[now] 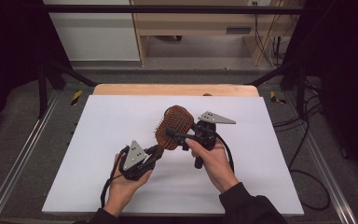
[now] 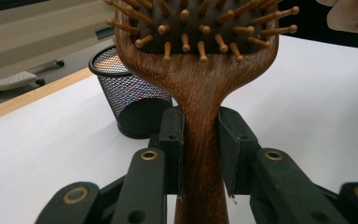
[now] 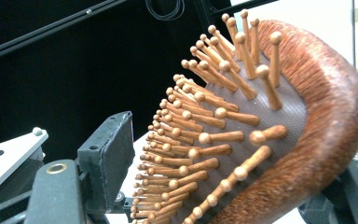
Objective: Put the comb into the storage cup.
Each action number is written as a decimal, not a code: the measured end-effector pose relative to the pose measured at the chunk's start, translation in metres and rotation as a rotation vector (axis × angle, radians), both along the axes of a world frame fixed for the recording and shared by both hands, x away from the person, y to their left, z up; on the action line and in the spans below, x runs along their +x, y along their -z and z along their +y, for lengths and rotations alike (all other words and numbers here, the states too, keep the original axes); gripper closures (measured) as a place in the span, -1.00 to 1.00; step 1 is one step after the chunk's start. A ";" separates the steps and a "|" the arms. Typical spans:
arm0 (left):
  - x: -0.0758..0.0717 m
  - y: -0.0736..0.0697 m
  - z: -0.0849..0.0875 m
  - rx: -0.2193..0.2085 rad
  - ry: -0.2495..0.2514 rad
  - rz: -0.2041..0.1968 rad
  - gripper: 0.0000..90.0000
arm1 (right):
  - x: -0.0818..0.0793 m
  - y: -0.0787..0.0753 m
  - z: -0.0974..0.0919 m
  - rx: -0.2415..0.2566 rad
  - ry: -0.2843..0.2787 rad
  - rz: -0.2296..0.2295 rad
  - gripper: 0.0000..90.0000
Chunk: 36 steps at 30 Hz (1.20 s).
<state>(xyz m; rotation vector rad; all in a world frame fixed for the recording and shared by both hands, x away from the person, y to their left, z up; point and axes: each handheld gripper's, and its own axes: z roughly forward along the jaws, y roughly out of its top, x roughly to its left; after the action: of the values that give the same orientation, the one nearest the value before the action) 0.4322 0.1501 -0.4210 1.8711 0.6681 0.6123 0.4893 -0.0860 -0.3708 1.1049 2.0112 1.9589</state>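
Left tongs [image 2: 200,154] clamp the brown wooden paddle hairbrush [image 1: 173,127] by its handle above the white counter [image 1: 98,135]; right tongs [image 3: 223,186] straddle its head, one pad clear of the bristles. Left gripper view reveals a black mesh cup [image 2: 126,93]. Brush's long axis points away, rightward.

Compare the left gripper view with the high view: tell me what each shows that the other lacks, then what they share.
Left gripper view: a black mesh cup behind the brush, and the left gripper with its fingers pressed on the wooden neck.

High view: both hands, the right gripper at the brush head, grey plates, the table's wooden edge, and shelving beyond.

Shared: the wooden hairbrush with its pegs, and the white tabletop.
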 end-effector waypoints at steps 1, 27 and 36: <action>0.000 0.000 0.000 -0.001 0.000 0.000 0.62 | 0.000 0.000 0.000 0.001 0.000 0.000 -0.40; 0.002 0.006 0.000 -0.006 -0.013 0.006 0.62 | -0.001 -0.002 0.000 0.044 -0.013 0.013 -0.08; 0.002 0.006 0.000 -0.013 -0.031 0.006 0.62 | -0.007 -0.009 0.007 0.059 -0.020 0.001 0.11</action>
<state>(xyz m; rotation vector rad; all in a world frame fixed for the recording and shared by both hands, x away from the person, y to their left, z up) 0.4345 0.1502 -0.4271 1.8540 0.7043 0.6210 0.4826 -0.0793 -0.3615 1.1025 1.9854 2.0402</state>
